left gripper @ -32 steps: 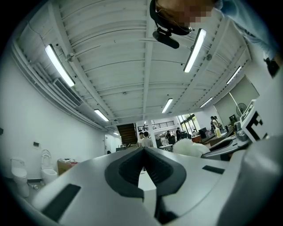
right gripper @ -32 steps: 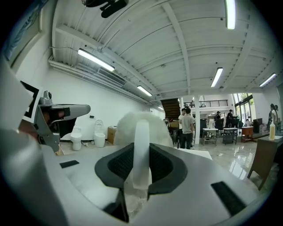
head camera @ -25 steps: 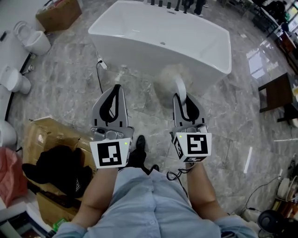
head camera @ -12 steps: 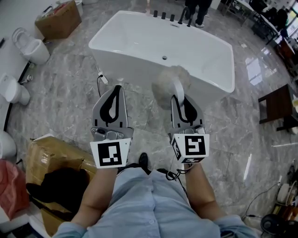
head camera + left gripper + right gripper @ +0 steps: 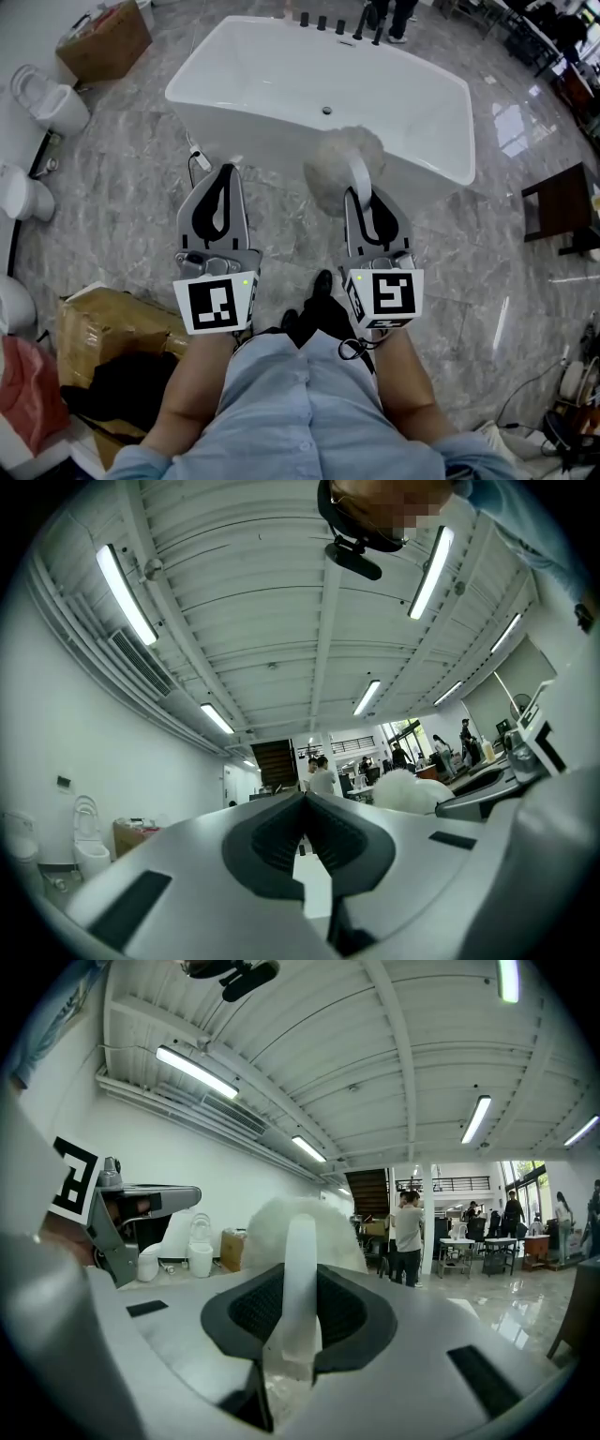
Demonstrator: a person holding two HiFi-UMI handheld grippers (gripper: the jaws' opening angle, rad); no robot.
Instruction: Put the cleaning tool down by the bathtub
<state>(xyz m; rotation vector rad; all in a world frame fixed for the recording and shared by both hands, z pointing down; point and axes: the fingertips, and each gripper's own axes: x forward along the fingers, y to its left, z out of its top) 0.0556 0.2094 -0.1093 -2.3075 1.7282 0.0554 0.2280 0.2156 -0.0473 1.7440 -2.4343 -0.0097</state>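
The cleaning tool [image 5: 342, 164] is a fluffy white duster head on a white handle. My right gripper [image 5: 362, 192] is shut on the handle, with the fluffy head sticking out past the jaws toward the white bathtub [image 5: 272, 70]. In the right gripper view the handle [image 5: 300, 1269] stands upright between the dark pads and the fluffy head [image 5: 281, 1227] rises behind it. My left gripper [image 5: 225, 178] is held beside it at the left, shut with nothing in it; its jaws meet at the tip in the left gripper view [image 5: 302, 803]. Both hang above the marble floor in front of the tub.
A black cable [image 5: 197, 164] runs on the floor by the tub's near left corner. Cardboard boxes [image 5: 103, 328] with a black bag sit at my left. Toilets [image 5: 52, 94] line the left wall. A dark table [image 5: 562, 206] stands right. My feet [image 5: 314, 300] are below.
The view has moved forward toward the bathtub. Both grippers keep their pose, the right still holding the duster, now overlapping the tub's near rim.
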